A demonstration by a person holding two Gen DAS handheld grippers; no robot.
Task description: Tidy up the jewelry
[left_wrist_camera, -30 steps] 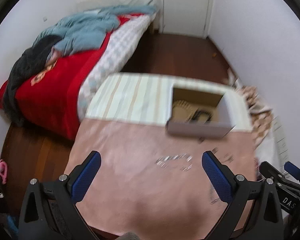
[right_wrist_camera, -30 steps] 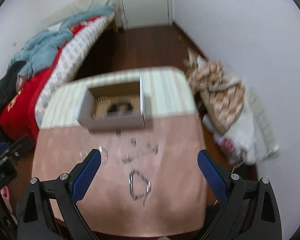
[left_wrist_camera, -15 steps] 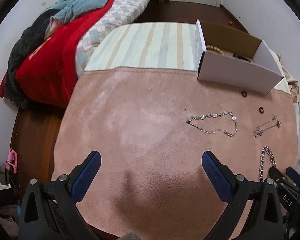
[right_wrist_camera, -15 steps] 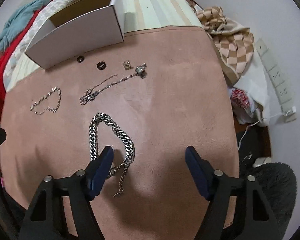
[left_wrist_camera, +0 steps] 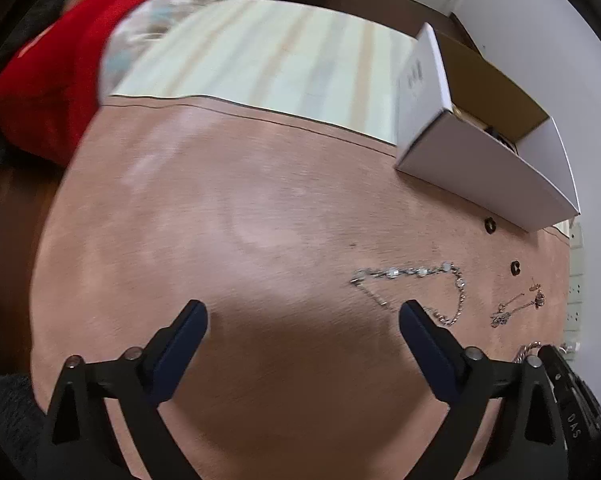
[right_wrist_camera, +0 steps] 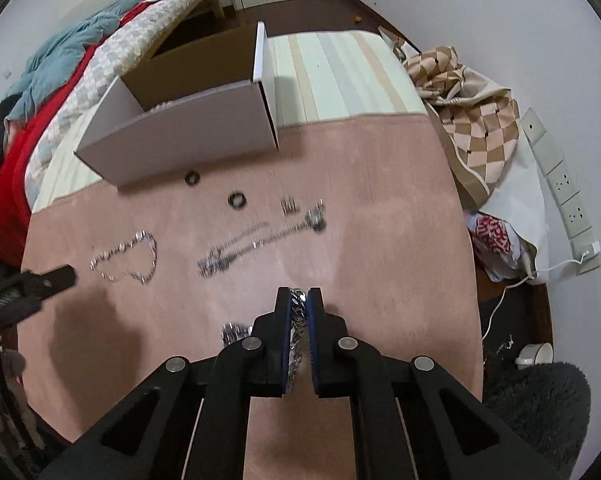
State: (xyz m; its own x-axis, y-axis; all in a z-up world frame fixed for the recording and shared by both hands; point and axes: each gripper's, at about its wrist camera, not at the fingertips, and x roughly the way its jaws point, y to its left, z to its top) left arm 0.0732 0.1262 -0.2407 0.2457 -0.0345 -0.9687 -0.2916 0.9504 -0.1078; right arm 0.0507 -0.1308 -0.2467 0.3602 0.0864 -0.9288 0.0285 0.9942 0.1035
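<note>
Steel curb-link chain (right_wrist_camera: 297, 322) that lay loose between my right claw's (right_wrist_camera: 299, 296) spread fingers half a second ago is now pinched tight there, ready for the box (right_wrist_camera: 188, 128) ahead-left, while my left claw (left_wrist_camera: 302, 316) gapes empty

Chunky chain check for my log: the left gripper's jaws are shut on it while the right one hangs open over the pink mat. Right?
Sides swapped. In the right wrist view the right gripper is shut on the chunky chain; the left gripper hangs open over the pink mat.
</note>
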